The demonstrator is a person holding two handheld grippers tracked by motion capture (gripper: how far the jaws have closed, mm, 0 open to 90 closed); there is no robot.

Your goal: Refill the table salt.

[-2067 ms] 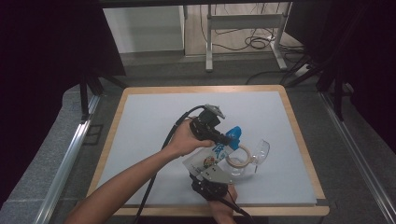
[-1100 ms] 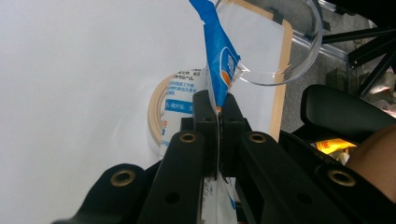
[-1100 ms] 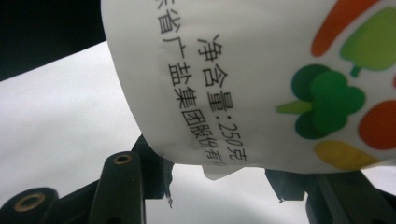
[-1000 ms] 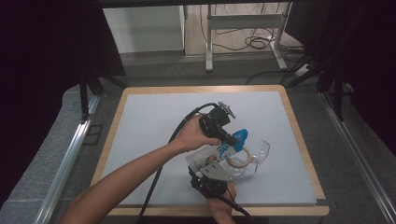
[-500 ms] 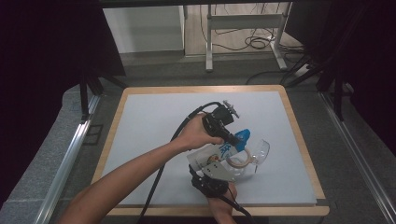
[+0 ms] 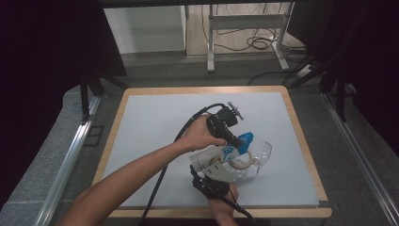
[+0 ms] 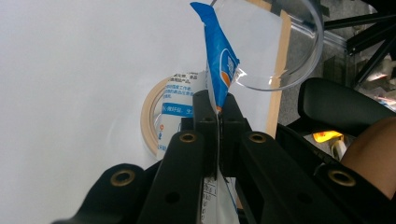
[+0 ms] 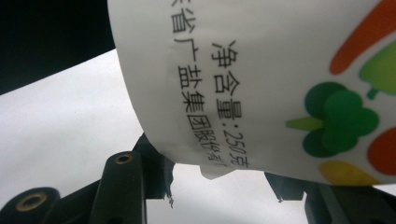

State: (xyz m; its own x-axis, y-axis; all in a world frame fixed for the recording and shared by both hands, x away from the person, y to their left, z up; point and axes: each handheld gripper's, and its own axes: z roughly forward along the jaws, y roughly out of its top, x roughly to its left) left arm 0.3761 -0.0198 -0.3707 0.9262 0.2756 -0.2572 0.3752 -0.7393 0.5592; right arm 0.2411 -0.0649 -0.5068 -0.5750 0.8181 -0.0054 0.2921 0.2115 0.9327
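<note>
Beside the clear bowl (image 6: 261, 153) and tape ring (image 6: 240, 163), both tongs (image 7: 218, 109) (image 8: 219, 179) pinch the pouch (image 6: 221, 162).

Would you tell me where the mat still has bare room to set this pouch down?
The grey mat is bare along its far edge and whole left half. It is crowded at the near right, around the pouch, tape roll and clear bowl.

White printed pouch (image 6: 221, 162) with blue top (image 7: 217, 56), held tilted above the mat, beside clear glass bowl (image 6: 261, 153).
</note>
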